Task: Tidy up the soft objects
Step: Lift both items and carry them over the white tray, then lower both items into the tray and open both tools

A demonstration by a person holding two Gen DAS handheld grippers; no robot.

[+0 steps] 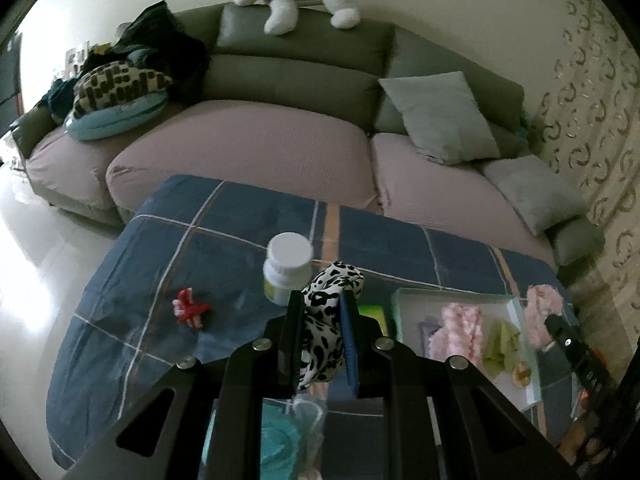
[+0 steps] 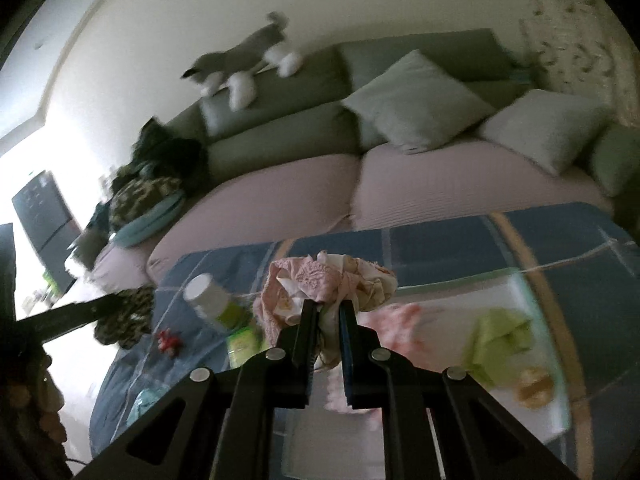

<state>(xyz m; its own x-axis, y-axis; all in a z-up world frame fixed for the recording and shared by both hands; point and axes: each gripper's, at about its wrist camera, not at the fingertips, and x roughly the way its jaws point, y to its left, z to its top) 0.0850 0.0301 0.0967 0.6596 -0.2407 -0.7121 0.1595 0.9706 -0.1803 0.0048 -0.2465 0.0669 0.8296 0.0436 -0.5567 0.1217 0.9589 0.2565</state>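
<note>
The left gripper (image 1: 322, 300) has its jaws clenched on a black-and-white leopard-print fabric scrunchie (image 1: 329, 320), lifted above the blue plaid-covered surface (image 1: 224, 220) just beside the white-capped plastic bottle (image 1: 287, 266); its lower end is hidden behind the jaws. The right gripper (image 2: 329, 312) grips a crumpled pale pink fabric scrunchie (image 2: 320, 280) over the clear shallow tray (image 2: 516, 276), whose contents blur there. Only the left view shows them sharply: a pink knitted piece (image 1: 460, 330) and a light green cloth (image 1: 502, 344).

Matte black left gripper (image 1: 322, 300) and right gripper (image 2: 327, 310), alike in build: two flat upright fingers, blue pad lining the right one, ridged edge on the left; behind them, angled black linkage arms with silver round screws and triangular cut-outs.
</note>
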